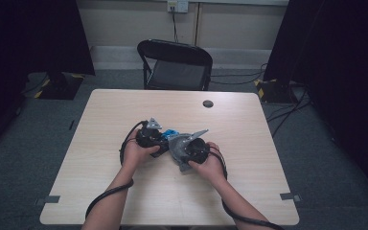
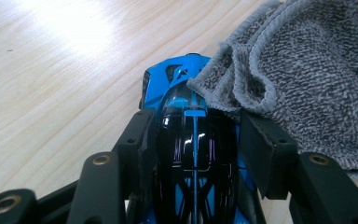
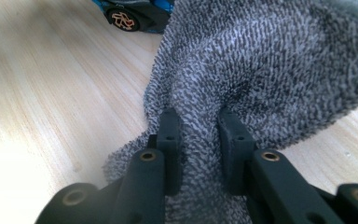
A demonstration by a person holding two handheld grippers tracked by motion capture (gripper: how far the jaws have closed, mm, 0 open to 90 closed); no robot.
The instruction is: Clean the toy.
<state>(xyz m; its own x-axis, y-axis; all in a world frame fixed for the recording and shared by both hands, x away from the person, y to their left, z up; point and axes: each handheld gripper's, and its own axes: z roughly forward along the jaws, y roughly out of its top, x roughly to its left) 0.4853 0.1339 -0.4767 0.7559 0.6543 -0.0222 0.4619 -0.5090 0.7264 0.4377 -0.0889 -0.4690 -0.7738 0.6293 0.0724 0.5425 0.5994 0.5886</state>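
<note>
A blue and black toy car (image 2: 193, 144) sits lengthwise between the jaws of my left gripper (image 2: 193, 126), which is shut on its sides. In the high view the car (image 1: 172, 132) lies at the middle of the table, between both hands. My right gripper (image 3: 198, 121) is shut on a bunched grey terry cloth (image 3: 261, 60). The cloth (image 2: 303, 79) drapes against the car's front right corner and hides part of it. In the right gripper view, a wheel and the side of the car (image 3: 135, 14) show past the cloth at the top left.
The light wooden table (image 1: 124, 191) has a round dark cable port (image 1: 208, 103) near its far edge. A black folding chair (image 1: 177, 64) stands behind the table. Cables lie on the floor at the right (image 1: 287, 110).
</note>
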